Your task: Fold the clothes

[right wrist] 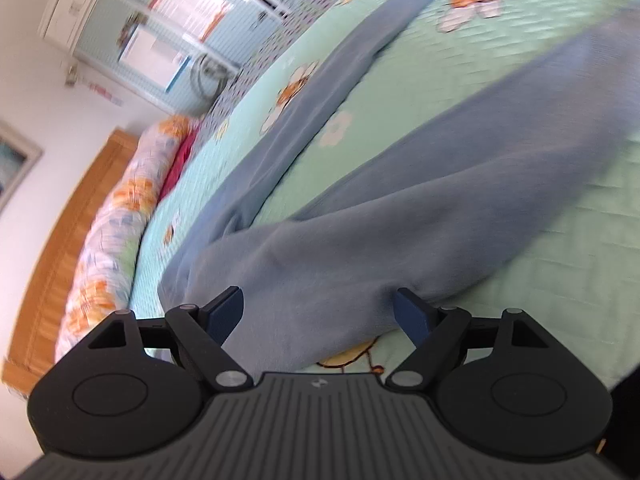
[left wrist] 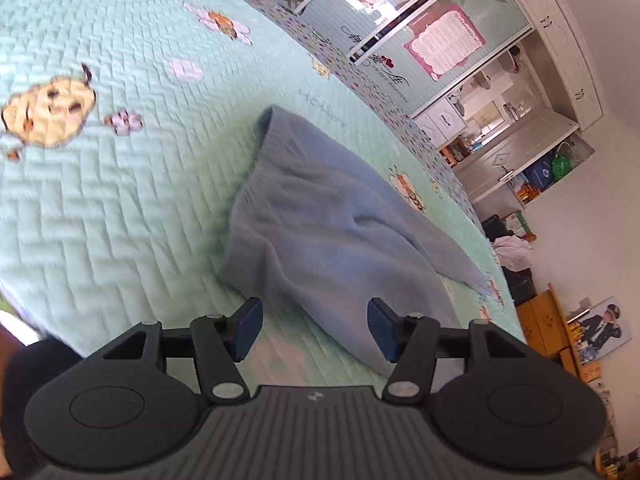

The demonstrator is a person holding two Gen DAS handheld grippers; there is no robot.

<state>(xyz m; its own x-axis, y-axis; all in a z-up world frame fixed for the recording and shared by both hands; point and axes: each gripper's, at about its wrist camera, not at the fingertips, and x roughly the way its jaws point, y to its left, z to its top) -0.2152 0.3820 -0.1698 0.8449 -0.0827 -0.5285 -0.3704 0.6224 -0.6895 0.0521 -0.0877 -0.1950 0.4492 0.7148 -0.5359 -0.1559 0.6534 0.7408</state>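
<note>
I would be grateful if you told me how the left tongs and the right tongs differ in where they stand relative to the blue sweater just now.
The left tongs point at the sweater's ribbed, bunched end, with quilt showing under the left finger; the right tongs straddle a long stretch of the sweater, with cloth filling most of the gap. The left view is fairly sharp; the right view is motion-blurred. Both are open and grip nothing, above the green quilt.

Bedroom surroundings: bed, wardrobe, cupboards, wall pictures

A mint-green quilted bedspread (left wrist: pixel 120 208) with cartoon bees and flowers covers the bed; a rolled floral quilt (right wrist: pixel 120 216) lies along the wooden headboard (right wrist: pixel 56 248), a red cloth (right wrist: pixel 180 164) beside it; sliding wardrobe doors (left wrist: pixel 432 12) carry pink-framed printed sheets; white cupboards (left wrist: pixel 560 40) stand beyond; a poster of a uniformed figure (left wrist: pixel 600 332) hangs above a yellow wooden cabinet (left wrist: pixel 544 320).
</note>
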